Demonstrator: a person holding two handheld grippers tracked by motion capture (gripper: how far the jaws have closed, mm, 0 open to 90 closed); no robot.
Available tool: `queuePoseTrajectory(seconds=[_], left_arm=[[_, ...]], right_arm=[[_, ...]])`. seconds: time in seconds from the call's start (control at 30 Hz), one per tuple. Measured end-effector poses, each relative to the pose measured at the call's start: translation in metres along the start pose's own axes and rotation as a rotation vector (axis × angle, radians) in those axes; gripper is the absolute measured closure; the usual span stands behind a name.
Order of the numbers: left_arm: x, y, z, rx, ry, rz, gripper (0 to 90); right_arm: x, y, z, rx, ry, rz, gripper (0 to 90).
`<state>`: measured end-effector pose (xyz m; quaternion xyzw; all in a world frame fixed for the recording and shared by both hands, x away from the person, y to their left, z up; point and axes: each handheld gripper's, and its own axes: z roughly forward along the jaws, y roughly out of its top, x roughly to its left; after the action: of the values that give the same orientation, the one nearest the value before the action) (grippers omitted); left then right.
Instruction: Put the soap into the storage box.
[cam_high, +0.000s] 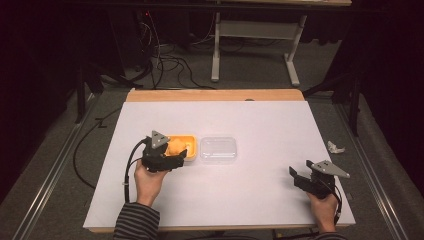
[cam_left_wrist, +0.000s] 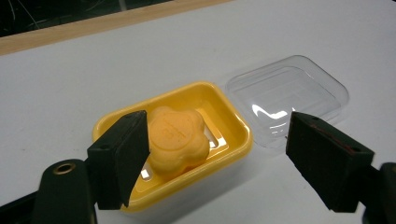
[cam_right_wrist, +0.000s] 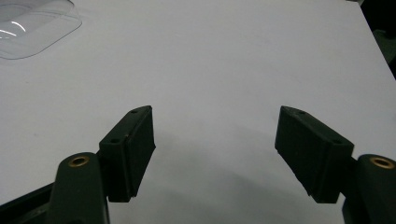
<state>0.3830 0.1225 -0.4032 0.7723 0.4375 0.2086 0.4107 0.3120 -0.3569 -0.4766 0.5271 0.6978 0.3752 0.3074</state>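
A yellow soap dish (cam_left_wrist: 232, 122) (cam_high: 191, 141) sits on the white table with an orange flower-shaped soap (cam_left_wrist: 178, 136) (cam_high: 175, 145) inside it. Beside it lies a clear plastic lid (cam_left_wrist: 289, 91) (cam_high: 218, 148) (cam_right_wrist: 35, 21), open side up. My left gripper (cam_left_wrist: 219, 161) (cam_high: 172, 155) is open, hovering just in front of the dish, its left jaw near the soap and its right jaw in front of the lid. My right gripper (cam_right_wrist: 215, 147) (cam_high: 302, 177) is open over bare table at the near right, with nothing between its jaws.
The white table (cam_high: 260, 125) has a wooden far edge (cam_high: 215, 95). A crumpled white scrap (cam_high: 336, 147) lies on the floor to the right. Cables (cam_high: 165, 62) and a white desk frame (cam_high: 255, 45) stand beyond the table.
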Motion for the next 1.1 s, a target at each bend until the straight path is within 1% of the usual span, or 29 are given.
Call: queuePoseTrajectory(seconds=[0.13,0.2,0.33,0.47,0.63,0.73,0.8,1.1], left_arm=[[0.000,-0.006,-0.004,0.010,-0.018,-0.007,21.9],[-0.001,-0.009,-0.006,0.012,-0.010,0.004,21.8],[0.000,-0.014,-0.010,0.014,-0.016,-0.001,21.8],[0.001,-0.018,-0.013,0.009,-0.020,-0.009,21.7],[-0.001,-0.019,-0.018,-0.011,-0.021,-0.015,21.7],[-0.003,-0.020,-0.020,-0.013,-0.013,0.003,21.5],[-0.006,-0.021,-0.022,-0.020,-0.021,0.008,21.4],[-0.011,-0.025,-0.024,-0.027,-0.039,0.008,21.2]], right_arm=[[0.000,0.000,0.000,-0.003,-0.003,-0.007,28.9],[0.000,0.000,0.000,-0.003,-0.005,-0.006,28.9],[0.000,0.000,0.000,-0.004,-0.004,-0.003,28.9],[0.000,0.000,0.000,-0.003,-0.005,-0.007,28.9],[0.000,0.000,0.000,-0.002,-0.004,-0.008,28.9],[0.000,0.000,0.000,-0.001,-0.007,-0.006,28.9],[0.000,0.000,0.000,-0.003,-0.006,-0.008,29.0],[0.000,0.000,0.000,-0.004,-0.004,-0.008,29.0]])
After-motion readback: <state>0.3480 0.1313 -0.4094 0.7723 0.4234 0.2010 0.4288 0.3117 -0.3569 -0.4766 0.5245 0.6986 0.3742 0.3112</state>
